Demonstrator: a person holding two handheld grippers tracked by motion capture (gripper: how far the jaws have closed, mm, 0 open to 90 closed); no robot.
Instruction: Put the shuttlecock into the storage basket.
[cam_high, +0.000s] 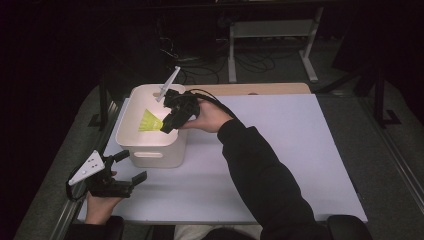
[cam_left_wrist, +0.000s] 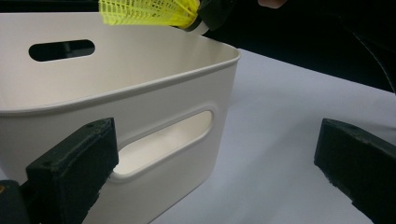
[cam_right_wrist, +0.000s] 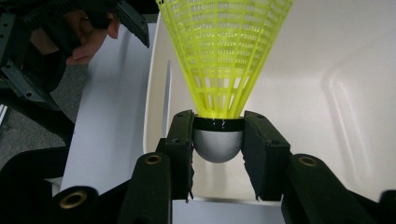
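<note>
A yellow plastic shuttlecock (cam_right_wrist: 223, 60) with a white cork base is clamped at its base by my right gripper (cam_right_wrist: 218, 140), whose jaws are shut on it. In the high view that right gripper (cam_high: 167, 125) holds the shuttlecock (cam_high: 149, 121) over the inside of a white plastic bin (cam_high: 155, 152). My left gripper (cam_high: 131, 169) rests near the table's front left corner, jaws open and empty, just in front of the bin. In the left gripper view, the bin's handle slot (cam_left_wrist: 163, 144) lies between its fingers (cam_left_wrist: 74, 172), and the shuttlecock (cam_left_wrist: 144, 13) hangs above the rim.
The bin stands on a white table top (cam_high: 280, 150). A wooden strip (cam_high: 260, 89) runs along the far edge. A white table frame (cam_high: 270, 30) and cables lie on the dark floor beyond. The person's dark sleeve (cam_high: 265, 175) crosses the table's middle.
</note>
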